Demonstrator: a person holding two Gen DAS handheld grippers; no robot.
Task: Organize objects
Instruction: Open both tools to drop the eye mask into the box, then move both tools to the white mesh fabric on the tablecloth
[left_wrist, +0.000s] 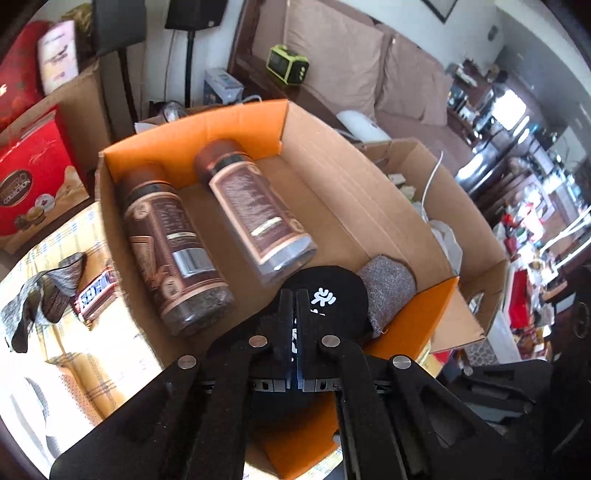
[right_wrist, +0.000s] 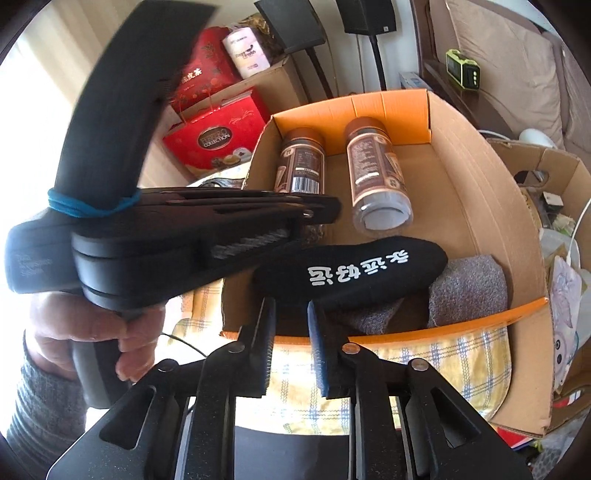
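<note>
An open cardboard box (left_wrist: 192, 125) holds two brown jars lying on their sides, one on the left (left_wrist: 173, 243) and one on the right (left_wrist: 255, 206). A grey sock (left_wrist: 388, 291) lies in the box's near right corner. My left gripper (left_wrist: 297, 293) is shut on a black sock (left_wrist: 332, 295) with white print, holding it over the near end of the box. In the right wrist view the black sock (right_wrist: 351, 269) hangs from the left gripper (right_wrist: 295, 229), which a hand (right_wrist: 74, 332) holds. My right gripper (right_wrist: 291, 306) is open just below the sock's edge, pads apart.
A chocolate bar (left_wrist: 96, 295) and a grey cloth (left_wrist: 40, 299) lie on the yellow checked tablecloth (left_wrist: 85, 369) left of the box. A red gift box (left_wrist: 29, 184) stands behind them. Another open carton (left_wrist: 443, 192) with bags sits to the right, a sofa (left_wrist: 351, 66) beyond.
</note>
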